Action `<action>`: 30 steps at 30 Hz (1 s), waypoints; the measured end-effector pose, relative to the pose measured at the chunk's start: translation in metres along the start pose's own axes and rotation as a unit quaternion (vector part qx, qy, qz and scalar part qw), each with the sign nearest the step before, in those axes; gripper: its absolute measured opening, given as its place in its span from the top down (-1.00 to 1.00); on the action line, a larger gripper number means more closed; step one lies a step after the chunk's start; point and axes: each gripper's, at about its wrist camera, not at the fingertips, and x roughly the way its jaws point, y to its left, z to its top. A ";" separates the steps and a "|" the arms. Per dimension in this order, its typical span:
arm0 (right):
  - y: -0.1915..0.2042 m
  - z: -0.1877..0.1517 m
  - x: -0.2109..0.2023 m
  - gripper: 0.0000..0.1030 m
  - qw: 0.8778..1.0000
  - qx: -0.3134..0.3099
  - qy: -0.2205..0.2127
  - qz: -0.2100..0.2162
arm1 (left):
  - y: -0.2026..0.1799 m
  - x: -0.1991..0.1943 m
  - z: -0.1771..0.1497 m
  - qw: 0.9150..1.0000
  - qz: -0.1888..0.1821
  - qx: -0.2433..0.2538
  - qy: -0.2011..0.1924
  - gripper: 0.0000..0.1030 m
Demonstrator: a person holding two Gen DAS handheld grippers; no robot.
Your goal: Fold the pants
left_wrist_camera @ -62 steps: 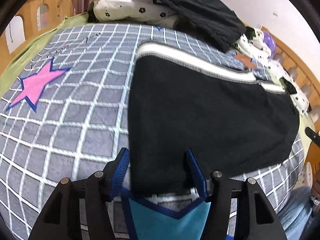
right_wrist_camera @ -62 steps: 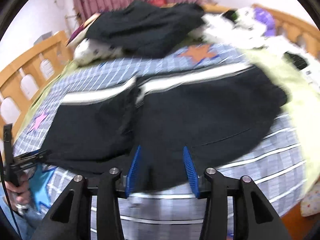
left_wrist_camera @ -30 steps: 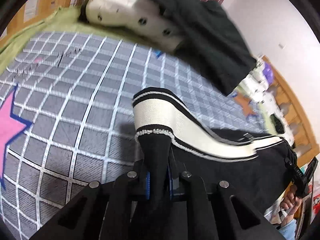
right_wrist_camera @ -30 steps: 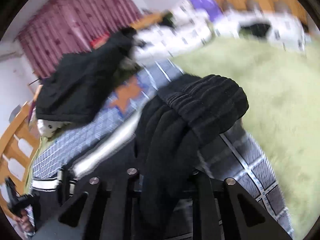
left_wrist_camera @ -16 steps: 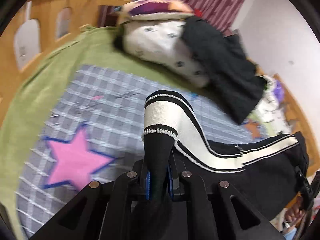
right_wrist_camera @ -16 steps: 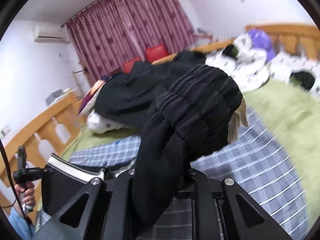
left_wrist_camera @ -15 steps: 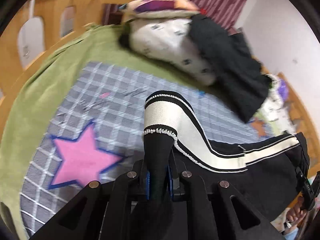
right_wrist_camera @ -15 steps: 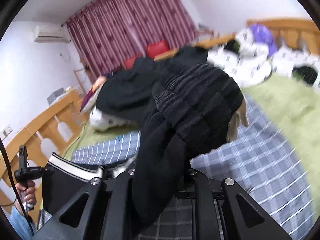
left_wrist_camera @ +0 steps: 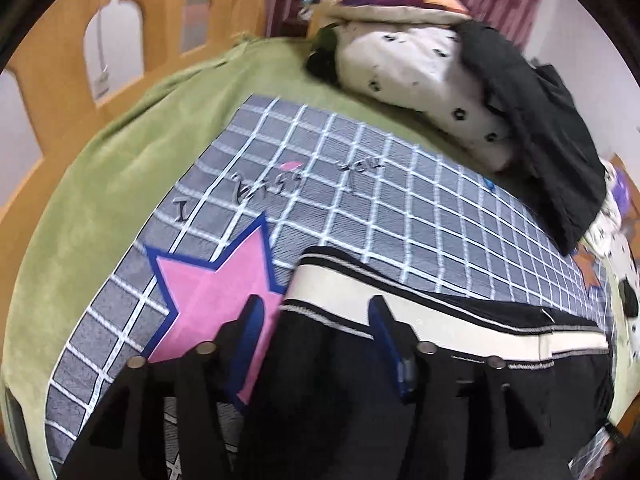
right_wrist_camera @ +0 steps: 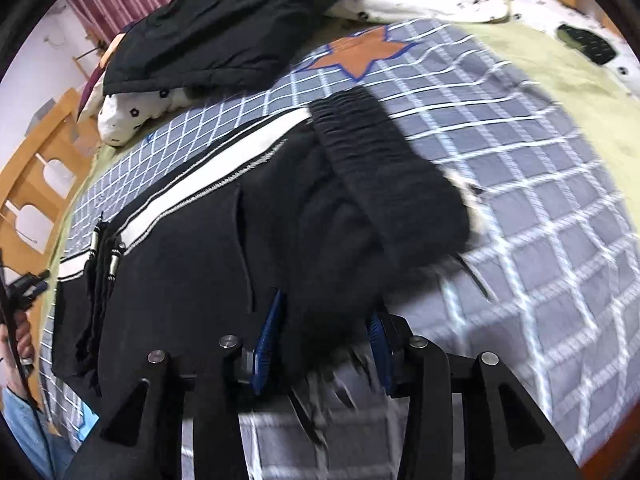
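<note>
Black pants (left_wrist_camera: 460, 364) with a white side stripe (left_wrist_camera: 400, 300) lie folded on the grey checked blanket (left_wrist_camera: 400, 208). My left gripper (left_wrist_camera: 316, 320) hovers over the fold's left corner. Its jaws are opening, one finger over the pink star (left_wrist_camera: 208, 284), the other over the black cloth, neither pad pressing. In the right wrist view the pants (right_wrist_camera: 180, 272) spread to the left, and the ribbed waistband (right_wrist_camera: 380, 168) lies bunched ahead. My right gripper (right_wrist_camera: 324, 324) is opening too, with loose black cloth still between its blue pads.
A heap of dark clothing (left_wrist_camera: 540, 120) rests on a spotted white pillow (left_wrist_camera: 420, 68) at the bed's far side. The wooden bed rail (left_wrist_camera: 60, 60) and green sheet (left_wrist_camera: 100, 200) border the blanket. A person's hand (right_wrist_camera: 16, 320) shows at the left edge.
Both grippers came down and laid the lifted cloth on the blanket. Their jaws, shut on the pants before, now stand apart.
</note>
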 end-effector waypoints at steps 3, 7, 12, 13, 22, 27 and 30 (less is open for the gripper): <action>0.009 -0.001 -0.028 0.22 0.999 -0.011 -0.035 -0.011 | -0.014 0.003 -0.006 0.999 -0.005 0.029 0.014 -0.03; 0.060 -0.005 -0.051 0.22 0.995 -0.077 -0.062 0.001 | -0.028 0.000 -0.019 0.998 0.001 0.060 0.024 -0.03; 0.151 -0.034 -0.038 0.22 0.981 -0.159 -0.039 0.102 | -0.018 -0.023 -0.021 0.997 0.014 0.075 0.000 -0.04; 0.172 -0.042 -0.030 0.22 0.977 -0.170 -0.026 0.124 | -0.014 -0.028 -0.022 0.997 0.015 0.076 -0.005 -0.07; 0.253 -0.080 0.039 0.77 0.977 -0.181 0.030 0.112 | 0.033 -0.055 -0.032 0.998 0.021 0.060 -0.021 -0.11; 0.230 -0.073 -0.003 0.85 0.966 -0.131 0.000 0.224 | 0.050 -0.072 -0.031 0.998 0.008 0.044 -0.038 -0.11; 0.232 -0.084 0.000 0.85 0.968 -0.132 0.015 0.212 | 0.057 -0.076 -0.030 0.999 -0.009 0.034 -0.036 -0.11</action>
